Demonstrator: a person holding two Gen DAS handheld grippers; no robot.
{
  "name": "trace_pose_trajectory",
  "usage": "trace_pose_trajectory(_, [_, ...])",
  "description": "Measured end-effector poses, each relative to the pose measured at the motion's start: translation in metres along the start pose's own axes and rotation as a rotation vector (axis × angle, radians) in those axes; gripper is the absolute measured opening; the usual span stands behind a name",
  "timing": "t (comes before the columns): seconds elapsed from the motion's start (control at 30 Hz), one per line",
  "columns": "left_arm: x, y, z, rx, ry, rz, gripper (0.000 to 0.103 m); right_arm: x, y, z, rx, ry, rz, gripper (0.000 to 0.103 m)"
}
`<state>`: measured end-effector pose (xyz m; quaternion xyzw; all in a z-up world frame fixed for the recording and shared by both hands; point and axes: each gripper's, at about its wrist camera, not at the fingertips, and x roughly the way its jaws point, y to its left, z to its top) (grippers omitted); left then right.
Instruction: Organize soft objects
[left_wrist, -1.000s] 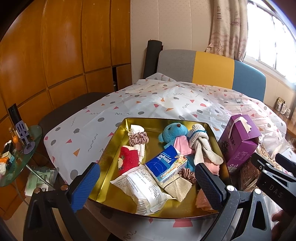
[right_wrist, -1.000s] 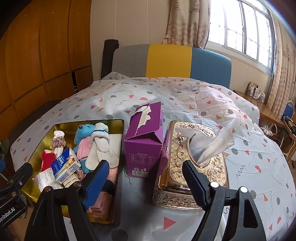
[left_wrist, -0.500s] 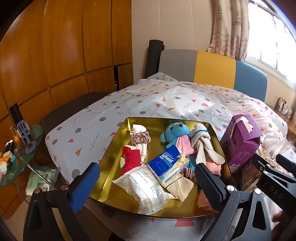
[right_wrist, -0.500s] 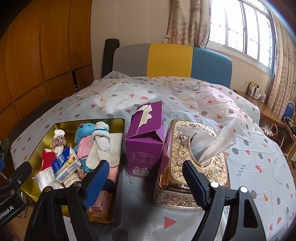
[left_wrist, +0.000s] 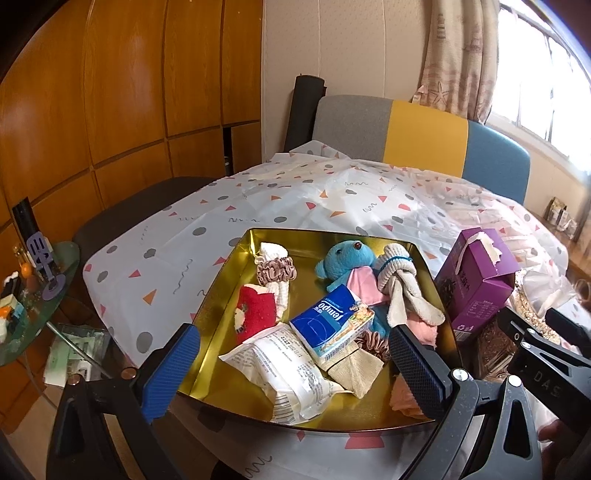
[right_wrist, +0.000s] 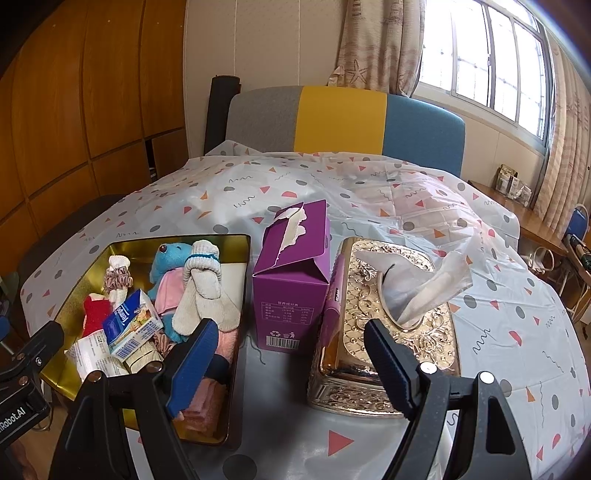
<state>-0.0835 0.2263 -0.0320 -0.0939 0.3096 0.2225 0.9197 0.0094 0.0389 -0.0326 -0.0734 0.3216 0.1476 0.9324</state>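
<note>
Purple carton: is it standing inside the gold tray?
No, the purple carton stands on the tablecloth between the gold tray and the ornate tissue box.

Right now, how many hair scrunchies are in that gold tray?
2. A pink scrunchie sits around the white sock at the tray's far left; a darker scrunchie peeks out beside the blue tissue pack. More may be hidden underneath.

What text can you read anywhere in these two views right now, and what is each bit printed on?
"Tempo": blue tissue pack in the gold tray.
"DAS": partial lettering on the right gripper's body.
"Robot.AI": partial, on the left gripper's body.
Purple box: table and barcode unreadable.
White packet: print too small.
</note>
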Motion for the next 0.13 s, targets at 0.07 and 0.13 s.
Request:
trace_pose_trajectory(0.07, [0.0021,0.0022,-0.0002,-0.003,0.005,0.009,0.095,-0.0001,-0.0004,0.0002,-0.002,0.000,0.001,0.082])
trace_pose_trajectory(0.13, [0.0036,0.0045,0.0012,-0.005,0.008,0.014,0.098,-0.0021,-0.0015,0.0011,0.000,-0.009,0.003,0.082])
